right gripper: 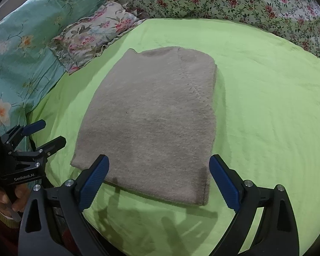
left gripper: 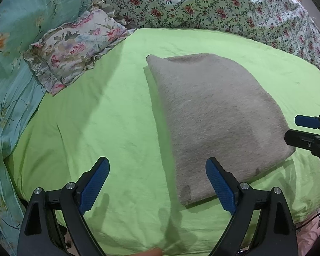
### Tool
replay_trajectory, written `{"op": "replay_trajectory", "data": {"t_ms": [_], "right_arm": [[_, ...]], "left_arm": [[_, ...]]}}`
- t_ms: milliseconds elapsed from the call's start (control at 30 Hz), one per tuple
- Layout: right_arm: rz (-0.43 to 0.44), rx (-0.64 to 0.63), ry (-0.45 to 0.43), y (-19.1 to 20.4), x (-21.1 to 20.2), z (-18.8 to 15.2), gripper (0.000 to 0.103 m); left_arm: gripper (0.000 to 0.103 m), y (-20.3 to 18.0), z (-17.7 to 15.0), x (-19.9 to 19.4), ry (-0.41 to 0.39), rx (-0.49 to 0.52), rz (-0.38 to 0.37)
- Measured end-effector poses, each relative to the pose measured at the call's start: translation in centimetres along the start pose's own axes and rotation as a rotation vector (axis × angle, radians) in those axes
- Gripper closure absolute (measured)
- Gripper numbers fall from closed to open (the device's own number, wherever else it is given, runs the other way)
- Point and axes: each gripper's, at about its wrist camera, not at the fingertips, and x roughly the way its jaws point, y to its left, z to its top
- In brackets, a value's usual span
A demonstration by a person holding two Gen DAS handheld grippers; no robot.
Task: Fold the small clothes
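The grey knit garment [right gripper: 151,117] lies folded into a neat rectangle in the middle of the bed's green sheet [right gripper: 266,98], its near edge toward me. My left gripper [left gripper: 157,188] and right gripper [right gripper: 159,183] both hover with jaws wide apart, holding nothing. For the next fold, I judge I should pinch both near corners evenly and lift together
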Motion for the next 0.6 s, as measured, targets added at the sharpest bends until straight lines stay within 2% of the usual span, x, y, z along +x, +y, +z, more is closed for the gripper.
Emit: {"op": "replay_trajectory", "data": {"t_ms": [600], "right_arm": [[0.005, 0.016, -0.003, -0.08, 0.06, 0.35, 0.008]], "left_arm": [[0.005, -0.36, 0.17, -0.18, -0.010, 0.012, 0.015]]}}
